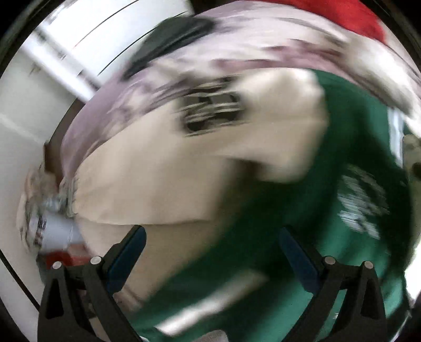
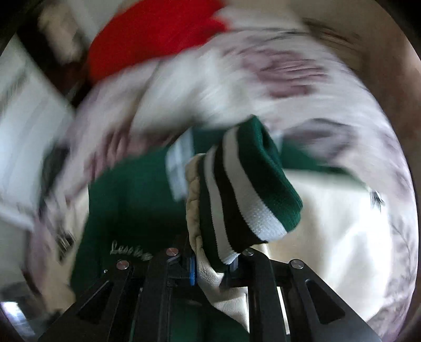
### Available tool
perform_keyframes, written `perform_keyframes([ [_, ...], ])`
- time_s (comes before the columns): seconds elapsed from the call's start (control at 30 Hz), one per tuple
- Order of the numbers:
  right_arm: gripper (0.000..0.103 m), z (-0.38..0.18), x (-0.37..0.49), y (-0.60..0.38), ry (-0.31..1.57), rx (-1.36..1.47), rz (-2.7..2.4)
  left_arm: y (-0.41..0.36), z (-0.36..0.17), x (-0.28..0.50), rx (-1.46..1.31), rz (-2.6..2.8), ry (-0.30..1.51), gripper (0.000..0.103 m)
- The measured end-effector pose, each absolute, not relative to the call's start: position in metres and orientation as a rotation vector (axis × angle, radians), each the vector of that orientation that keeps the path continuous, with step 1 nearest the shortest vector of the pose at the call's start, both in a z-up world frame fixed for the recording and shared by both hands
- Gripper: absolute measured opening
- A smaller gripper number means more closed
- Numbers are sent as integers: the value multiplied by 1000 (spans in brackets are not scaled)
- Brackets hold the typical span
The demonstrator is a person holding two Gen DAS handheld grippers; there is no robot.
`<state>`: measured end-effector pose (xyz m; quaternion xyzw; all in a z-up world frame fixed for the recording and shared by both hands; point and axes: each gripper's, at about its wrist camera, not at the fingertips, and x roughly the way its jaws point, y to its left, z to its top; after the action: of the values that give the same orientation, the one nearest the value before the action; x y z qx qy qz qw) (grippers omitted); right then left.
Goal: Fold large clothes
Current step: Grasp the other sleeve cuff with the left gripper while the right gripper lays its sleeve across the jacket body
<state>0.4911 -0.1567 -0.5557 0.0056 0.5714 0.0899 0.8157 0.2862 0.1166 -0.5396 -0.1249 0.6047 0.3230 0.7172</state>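
Note:
A green jacket [image 1: 302,210] with cream sleeves [image 1: 171,171] lies spread on a floral bedsheet [image 1: 236,31]; the left wrist view is badly motion-blurred. My left gripper [image 1: 211,234] hangs above the jacket, open, with nothing between its blue pads [image 1: 131,252]. In the right wrist view my right gripper [image 2: 213,263] is shut on the end of a cream sleeve [image 2: 208,278]. That sleeve's green, white and black striped cuff [image 2: 250,189] sticks up past the fingertips. The green jacket body [image 2: 131,200], with white script lettering, lies below and to the left.
A red cloth [image 2: 152,39] lies at the far side of the floral bedsheet [image 2: 315,79], also seen as a red cloth [image 1: 355,18]. A dark green item [image 1: 173,36] sits near the sheet's far edge. A white cylinder [image 1: 52,229] and white furniture [image 1: 39,105] are at the left.

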Motion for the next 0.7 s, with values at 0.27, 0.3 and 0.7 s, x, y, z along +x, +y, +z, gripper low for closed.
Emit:
perform_keyframes([
  [0.27,47,-624,469,-27,1362,-119,259,236,-550,215,-480,775,1335,103],
  [0.3,61,-617,466,-30,1383,-38,306,247,-552,204,-552,761,1336,103],
  [0.7,75,-559,439,-105,1427,353,259,349,-654,121,-1502,816,912,88],
])
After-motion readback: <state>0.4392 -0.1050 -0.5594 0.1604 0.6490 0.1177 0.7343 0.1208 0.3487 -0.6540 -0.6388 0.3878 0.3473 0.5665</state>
